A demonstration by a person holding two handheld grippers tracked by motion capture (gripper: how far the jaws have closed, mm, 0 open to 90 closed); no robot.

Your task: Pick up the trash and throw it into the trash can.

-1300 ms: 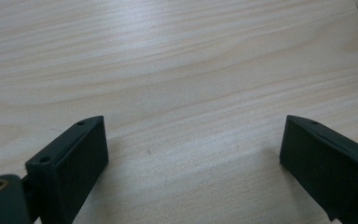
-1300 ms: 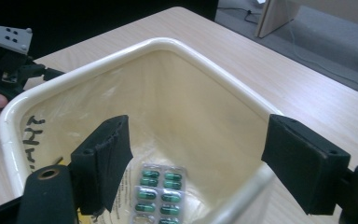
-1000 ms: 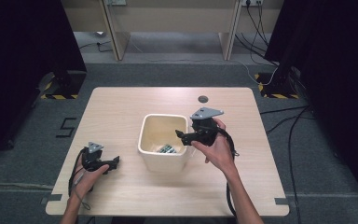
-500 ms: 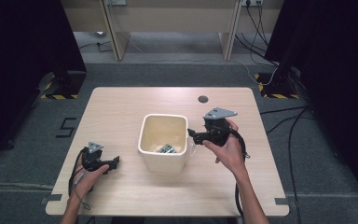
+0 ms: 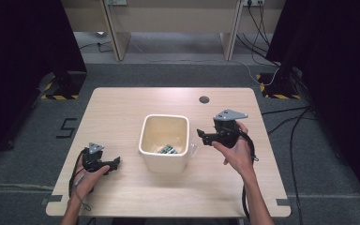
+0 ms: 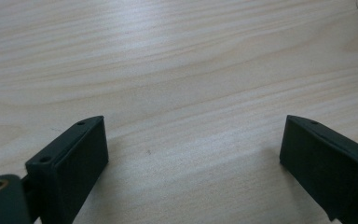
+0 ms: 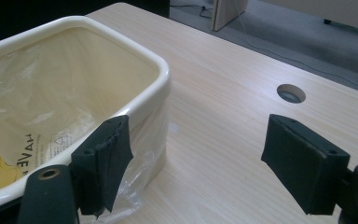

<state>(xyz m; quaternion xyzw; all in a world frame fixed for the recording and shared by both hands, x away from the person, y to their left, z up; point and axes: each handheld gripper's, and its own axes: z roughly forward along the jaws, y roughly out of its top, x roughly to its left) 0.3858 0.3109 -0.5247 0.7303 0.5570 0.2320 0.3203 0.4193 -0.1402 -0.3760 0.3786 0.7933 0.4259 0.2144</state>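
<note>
Hovering just beside the cream plastic bin (image 5: 164, 140), the right gripper (image 5: 205, 136) has its jaws spread apart with nothing between them; in the right gripper view the bin's rounded corner (image 7: 161, 74) sits just beyond the left finger (image 7: 103, 163), and the clear plastic liner (image 7: 135, 179) spills over the wall right at that fingertip. A small packet (image 5: 167, 150) lies at the bin's bottom. Across the wooden table (image 5: 122, 112), the left gripper (image 5: 117, 162) rests low on the tabletop, well apart from the bin, jaws wide open over bare wood (image 6: 191, 116).
</note>
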